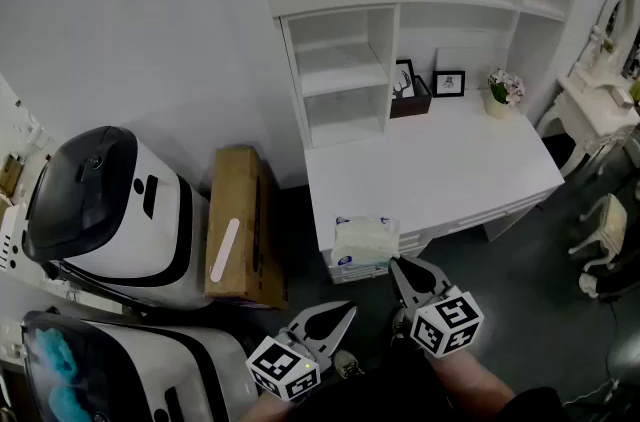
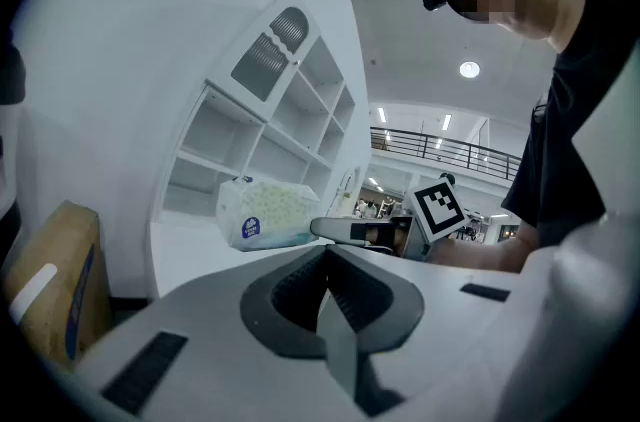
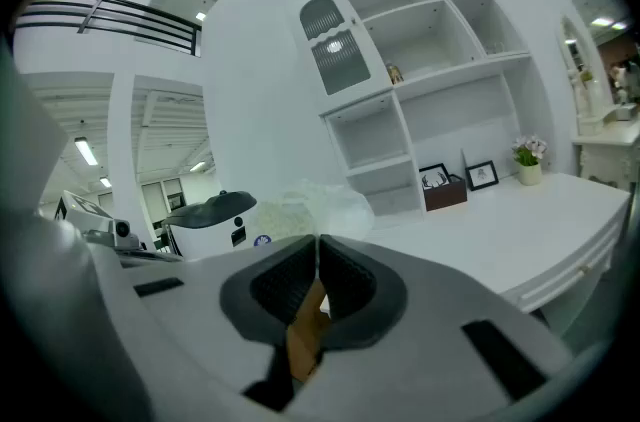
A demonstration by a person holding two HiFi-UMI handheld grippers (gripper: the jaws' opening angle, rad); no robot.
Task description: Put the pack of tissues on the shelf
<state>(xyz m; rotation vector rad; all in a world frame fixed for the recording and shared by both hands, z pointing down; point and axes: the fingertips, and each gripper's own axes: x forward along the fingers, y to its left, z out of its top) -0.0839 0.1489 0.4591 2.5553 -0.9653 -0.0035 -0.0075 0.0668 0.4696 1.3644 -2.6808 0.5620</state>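
Note:
The pack of tissues (image 1: 362, 243), pale green in clear wrap with a blue label, hangs at the front edge of the white desk (image 1: 450, 160). My right gripper (image 1: 393, 262) is shut on the wrap at the pack's right side; in the right gripper view the pack (image 3: 310, 205) bulges just past the closed jaw tips (image 3: 316, 238). My left gripper (image 1: 350, 308) sits lower and to the left, shut on nothing. From the left gripper view (image 2: 325, 250) the pack (image 2: 265, 213) floats ahead of the white shelf unit (image 2: 250, 140). The shelf unit (image 1: 340, 70) stands at the desk's back left.
A brown cardboard box (image 1: 240, 225) leans left of the desk. Two white and black machines (image 1: 110, 210) fill the lower left. Picture frames (image 1: 448, 83) and a flower pot (image 1: 503, 90) stand at the desk's back. A white chair (image 1: 610, 240) is at far right.

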